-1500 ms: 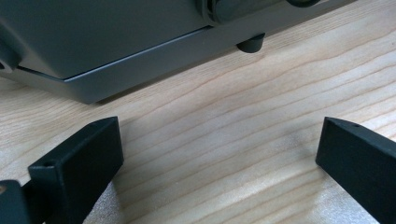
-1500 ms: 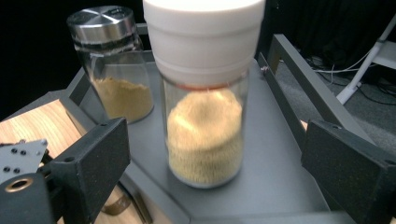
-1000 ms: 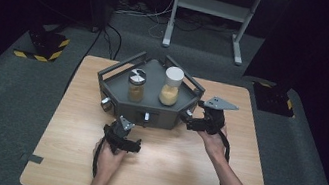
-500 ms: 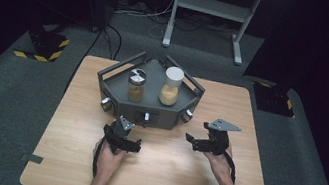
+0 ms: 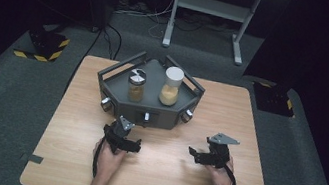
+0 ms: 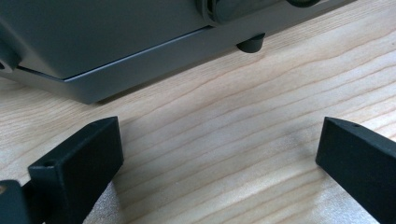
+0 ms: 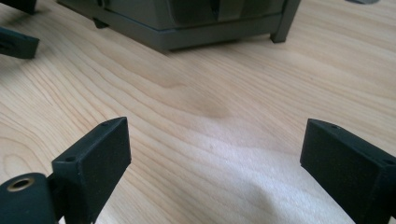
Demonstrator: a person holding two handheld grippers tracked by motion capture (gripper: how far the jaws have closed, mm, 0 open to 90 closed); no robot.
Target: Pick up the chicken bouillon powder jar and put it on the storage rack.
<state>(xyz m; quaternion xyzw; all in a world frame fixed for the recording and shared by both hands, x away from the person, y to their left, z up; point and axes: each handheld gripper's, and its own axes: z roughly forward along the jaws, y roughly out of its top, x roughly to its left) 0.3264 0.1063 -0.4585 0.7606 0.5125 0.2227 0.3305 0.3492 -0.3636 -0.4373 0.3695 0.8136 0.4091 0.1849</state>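
Note:
A dark grey angular tray [image 5: 118, 82] stands at the back middle of the wooden table [image 5: 249, 117]. In it stand two jars of tan contents: one with a black-and-white lid [image 5: 136, 86], one with a white cap [image 5: 171, 86]. My left gripper [image 5: 121, 133] rests on the table just in front of the tray, open, with bare wood between its jaws [image 6: 219, 163]. The tray's base [image 6: 116, 42] and a rubber foot [image 6: 251, 44] are close ahead of it. My right gripper [image 5: 200, 155] sits open on the table, right of the left one and apart from the tray [image 7: 196, 23], nothing between its jaws [image 7: 217, 168].
The table's near half is bare wood [image 5: 163, 178]. Knobs [image 5: 187, 115] stick out of the tray's front faces. Past the table are a dark carpet, cables and a metal stand [image 5: 212, 7]. The left gripper's jaws [image 7: 18, 44] appear at the top left of the right gripper view.
My right gripper has drawn back from the tray's right corner toward me and come down onto the table. The left gripper has stayed where it was.

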